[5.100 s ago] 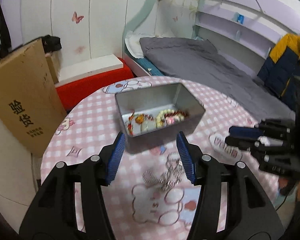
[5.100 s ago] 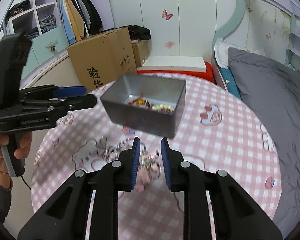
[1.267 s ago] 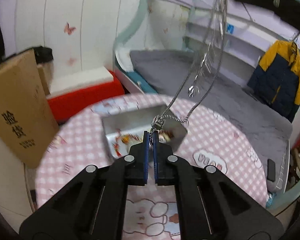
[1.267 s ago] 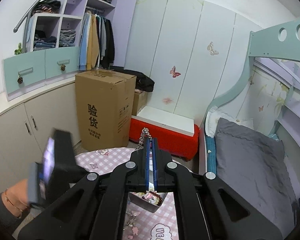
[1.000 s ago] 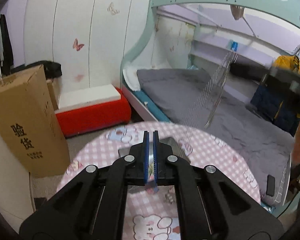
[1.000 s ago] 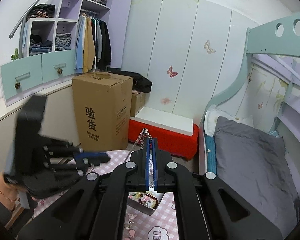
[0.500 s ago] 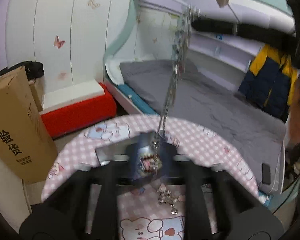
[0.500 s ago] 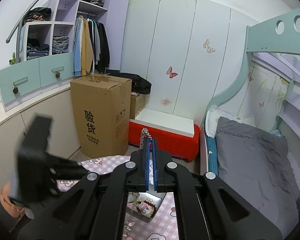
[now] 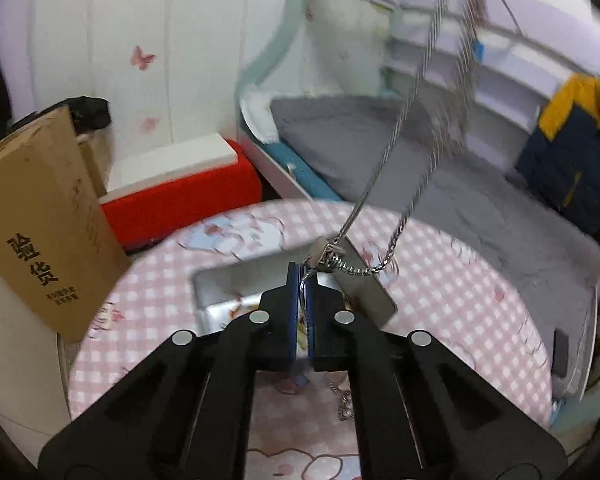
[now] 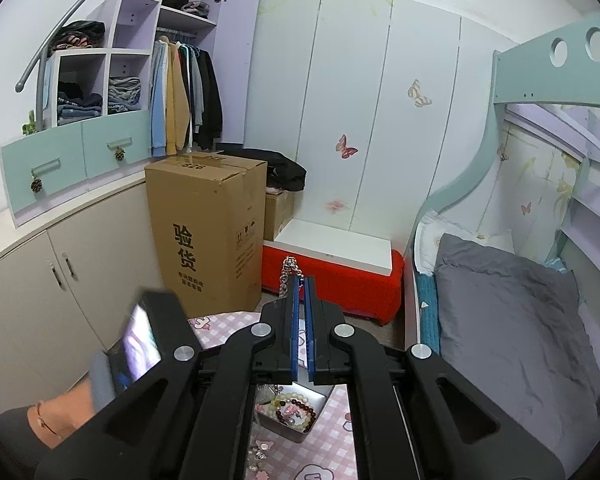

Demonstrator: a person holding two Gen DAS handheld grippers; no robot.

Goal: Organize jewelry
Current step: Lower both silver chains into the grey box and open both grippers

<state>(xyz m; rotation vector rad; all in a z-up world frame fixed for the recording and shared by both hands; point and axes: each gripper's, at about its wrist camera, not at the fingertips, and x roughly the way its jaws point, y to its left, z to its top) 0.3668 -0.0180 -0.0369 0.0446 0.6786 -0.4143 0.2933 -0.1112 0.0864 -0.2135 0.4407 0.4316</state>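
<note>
A silver necklace (image 9: 380,168) hangs taut from the top of the left wrist view down to its pendant (image 9: 327,257). My left gripper (image 9: 302,280) is shut on the chain just below the pendant, above the open metal tin (image 9: 236,280) on the pink checked table (image 9: 460,300). My right gripper (image 10: 301,280) is shut on the chain's upper end (image 10: 287,268), high above the tin (image 10: 327,394), which holds bead bracelets (image 10: 296,410). A hand (image 10: 60,412) holds the left gripper's handle (image 10: 152,332) at the lower left of the right wrist view.
Loose jewelry (image 9: 344,404) lies on the table in front of the tin. A tall cardboard box (image 10: 208,232) and a red bench (image 10: 340,276) stand beyond the table. The grey bed (image 9: 440,184) runs along the right.
The left gripper opened in a blur, dropped toward the tin, and is now shut on the chain by the pendant. The right gripper stayed still, shut on the chain's top.
</note>
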